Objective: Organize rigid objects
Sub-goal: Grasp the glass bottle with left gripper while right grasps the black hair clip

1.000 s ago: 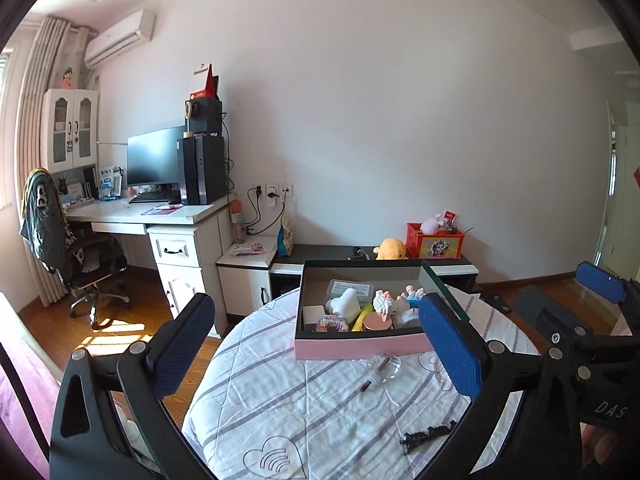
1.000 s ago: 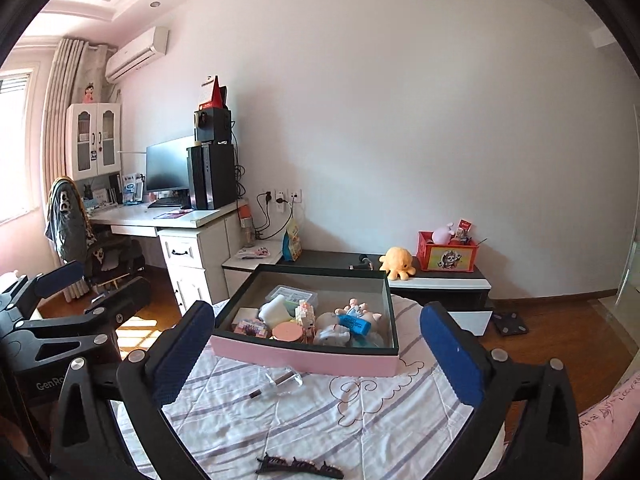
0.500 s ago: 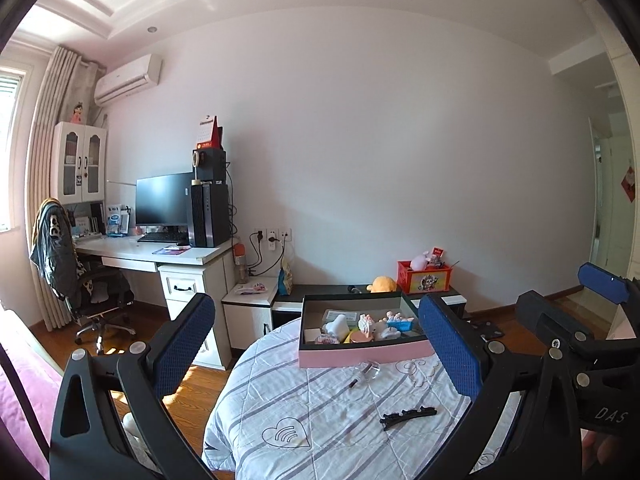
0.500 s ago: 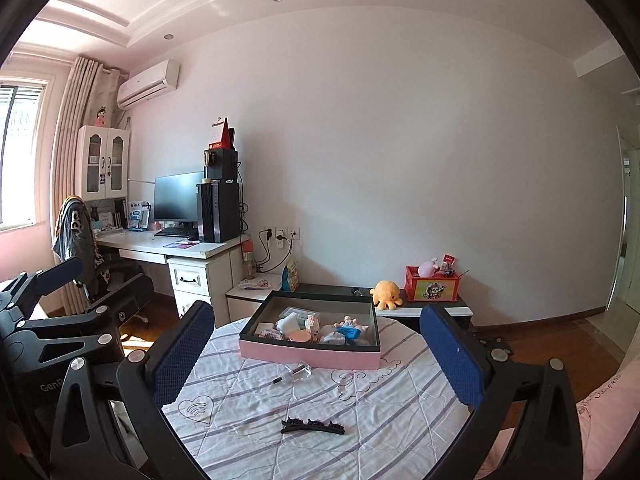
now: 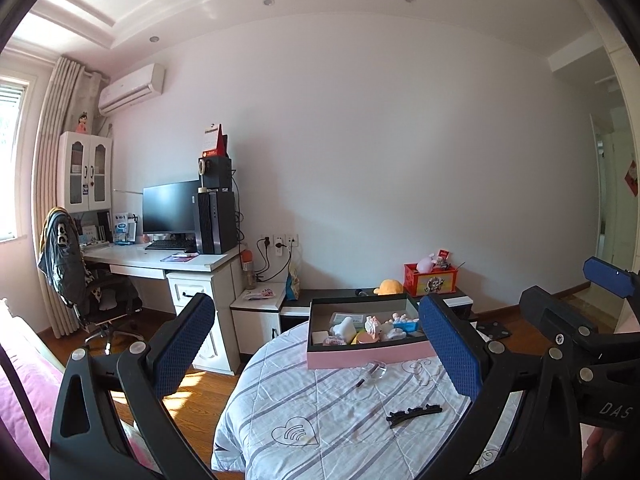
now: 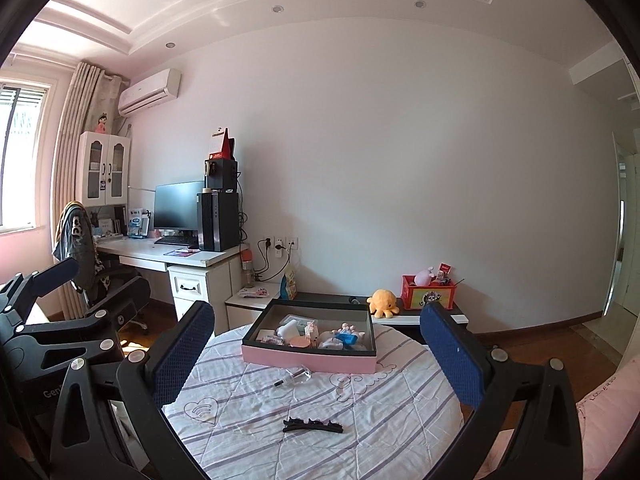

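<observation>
A pink box (image 5: 366, 356) (image 6: 308, 358) with a dark rim sits at the far side of a round table under a striped cloth (image 5: 320, 420) (image 6: 320, 412); it holds several small toys and items. In front of it lie a small clear bottle (image 5: 372, 372) (image 6: 298, 376) and, nearer, a black hair clip (image 5: 414, 414) (image 6: 313, 427). My left gripper (image 5: 316, 352) and right gripper (image 6: 316, 352) both hang open and empty, well back from the table. The right gripper also shows at the right edge of the left wrist view, the left gripper at the left edge of the right wrist view.
A white desk (image 5: 160, 262) with a monitor and computer tower stands at the left wall, an office chair (image 5: 80, 280) beside it. A low dark cabinet (image 6: 400, 314) behind the table carries an orange plush and a red box. Pink bedding lies at the lower left and right.
Both grippers have pulled back and risen away from the table; the box and the loose items look smaller and lower. Nothing on the table has moved.
</observation>
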Motion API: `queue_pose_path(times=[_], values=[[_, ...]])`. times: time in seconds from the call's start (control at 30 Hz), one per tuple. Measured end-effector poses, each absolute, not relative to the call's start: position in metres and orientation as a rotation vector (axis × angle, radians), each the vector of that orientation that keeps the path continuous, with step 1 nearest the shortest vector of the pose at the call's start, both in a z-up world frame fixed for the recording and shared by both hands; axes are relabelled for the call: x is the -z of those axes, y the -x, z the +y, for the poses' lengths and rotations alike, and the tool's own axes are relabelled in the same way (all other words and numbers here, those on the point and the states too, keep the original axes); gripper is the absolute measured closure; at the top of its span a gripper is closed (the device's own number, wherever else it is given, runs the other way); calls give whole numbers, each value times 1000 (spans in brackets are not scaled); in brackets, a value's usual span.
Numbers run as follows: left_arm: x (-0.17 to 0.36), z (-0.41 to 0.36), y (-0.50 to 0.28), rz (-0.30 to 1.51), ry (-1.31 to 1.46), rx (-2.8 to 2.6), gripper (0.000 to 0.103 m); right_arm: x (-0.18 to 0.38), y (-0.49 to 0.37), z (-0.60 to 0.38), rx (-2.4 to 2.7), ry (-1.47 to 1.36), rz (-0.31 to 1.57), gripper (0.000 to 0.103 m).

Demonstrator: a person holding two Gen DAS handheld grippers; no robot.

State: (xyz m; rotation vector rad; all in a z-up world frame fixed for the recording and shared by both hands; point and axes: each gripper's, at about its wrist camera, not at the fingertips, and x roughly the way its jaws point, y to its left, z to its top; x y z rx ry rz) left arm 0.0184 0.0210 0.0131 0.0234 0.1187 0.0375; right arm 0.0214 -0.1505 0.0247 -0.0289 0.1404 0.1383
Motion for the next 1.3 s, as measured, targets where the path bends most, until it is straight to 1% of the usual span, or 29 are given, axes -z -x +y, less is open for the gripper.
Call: queue_pose_path(times=[0.27, 0.43, 0.57, 0.7, 0.9, 1.0, 1.13, 1.17, 1.2, 1.23, 1.27, 1.3], values=[[8, 20, -48, 198, -37, -25, 0, -6, -47, -152, -140, 30, 211, 0], [36, 22, -85, 318, -29, 15, 0, 19, -76, -154, -153, 44, 292, 0], [65, 27, -116, 425, -17, 13, 0, 51, -108, -154, -161, 83, 396, 0], [95, 31, -141, 521, -15, -7, 0, 94, -147, -157, -187, 134, 543, 0], [126, 30, -170, 607, -25, -12, 0, 162, -198, -158, -245, 249, 767, 0], [135, 28, -181, 636, -28, -5, 0, 184, -219, -155, -291, 295, 818, 0], [146, 25, -193, 669, -42, 5, 0, 197, -243, -148, -363, 322, 848, 0], [148, 25, -196, 678, -46, 5, 0, 201, -249, -146, -399, 322, 866, 3], [150, 24, -199, 686, -48, 7, 0, 204, -253, -144, -427, 321, 876, 9], [152, 24, -202, 694, -49, 10, 0, 204, -256, -144, -454, 307, 878, 11], [154, 23, -206, 703, -49, 12, 0, 203, -258, -145, -482, 289, 877, 22], [156, 21, -210, 710, -48, 18, 0, 202, -260, -147, -505, 270, 876, 41]])
